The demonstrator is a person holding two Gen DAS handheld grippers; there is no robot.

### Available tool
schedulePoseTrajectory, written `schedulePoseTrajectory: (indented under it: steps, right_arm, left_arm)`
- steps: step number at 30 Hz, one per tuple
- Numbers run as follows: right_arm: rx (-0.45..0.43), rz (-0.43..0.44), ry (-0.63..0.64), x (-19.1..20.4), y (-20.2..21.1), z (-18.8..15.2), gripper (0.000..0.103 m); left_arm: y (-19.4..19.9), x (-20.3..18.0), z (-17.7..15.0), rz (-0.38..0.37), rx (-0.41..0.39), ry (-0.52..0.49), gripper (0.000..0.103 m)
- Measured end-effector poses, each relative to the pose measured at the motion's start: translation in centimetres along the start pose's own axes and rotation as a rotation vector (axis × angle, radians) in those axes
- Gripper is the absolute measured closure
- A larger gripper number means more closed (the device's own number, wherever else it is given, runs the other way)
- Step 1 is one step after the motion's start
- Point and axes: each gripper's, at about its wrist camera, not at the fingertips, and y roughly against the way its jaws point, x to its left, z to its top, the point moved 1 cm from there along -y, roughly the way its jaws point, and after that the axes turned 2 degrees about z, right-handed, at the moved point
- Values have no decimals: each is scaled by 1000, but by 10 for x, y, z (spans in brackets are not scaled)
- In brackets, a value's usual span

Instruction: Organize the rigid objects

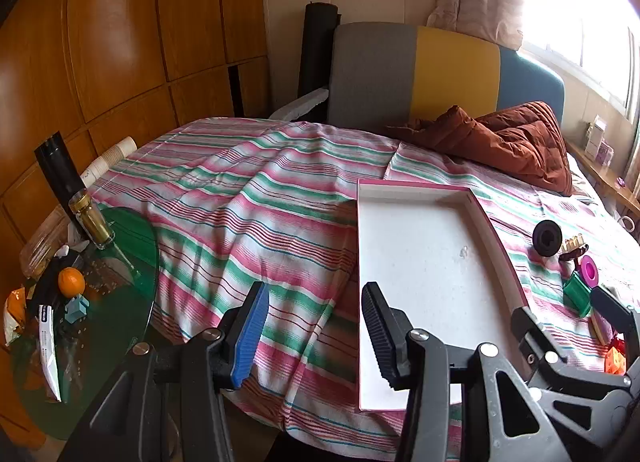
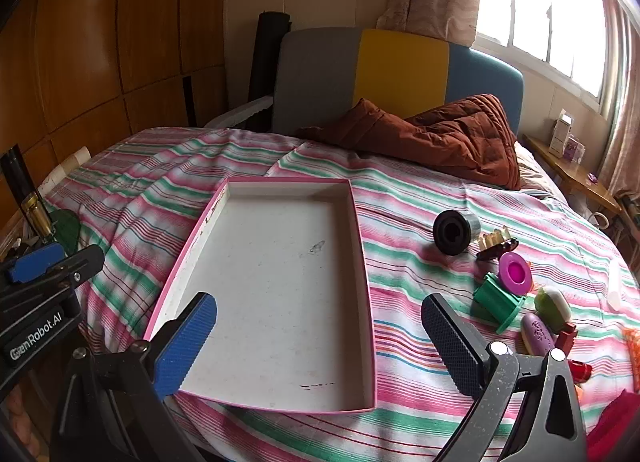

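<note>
Striped bedspread (image 2: pixel 420 274), my empty tray (image 2: pixel 276 286), toys (image 2: pixel 516 294) beside it, left gripper (image 1: pixel 316 338) half open and empty, right gripper (image 2: pixel 320 346) wide, empty.

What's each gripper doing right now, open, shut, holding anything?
Left gripper: jaws apart, nothing between them.
Right gripper: wide open, holding nothing, over the white tray.

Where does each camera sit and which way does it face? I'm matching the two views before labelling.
Left wrist: on the left gripper, angled down over the bed's near left edge; own open fingers show, the right gripper at right.
Right wrist: on the right gripper, angled down at the tray; open fingers show, the left gripper's tip at far left.
Shared: tray, black spool, green toy.
</note>
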Motion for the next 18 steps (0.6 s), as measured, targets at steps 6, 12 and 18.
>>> schedulePoseTrajectory:
  steps: [6, 12, 18]
  right_arm:
    - [-16, -9, 2, -6, 7, 0, 0]
    - [-28, -8, -3, -17, 14, -2, 0]
    - [-33, -13, -23, -29, 17, -3, 0]
  left_arm:
    - [2, 0, 0, -13, 3, -1, 54]
    - [5, -5, -2, -24, 4, -31, 54]
    - [7, -13, -2, -51, 8, -71, 54]
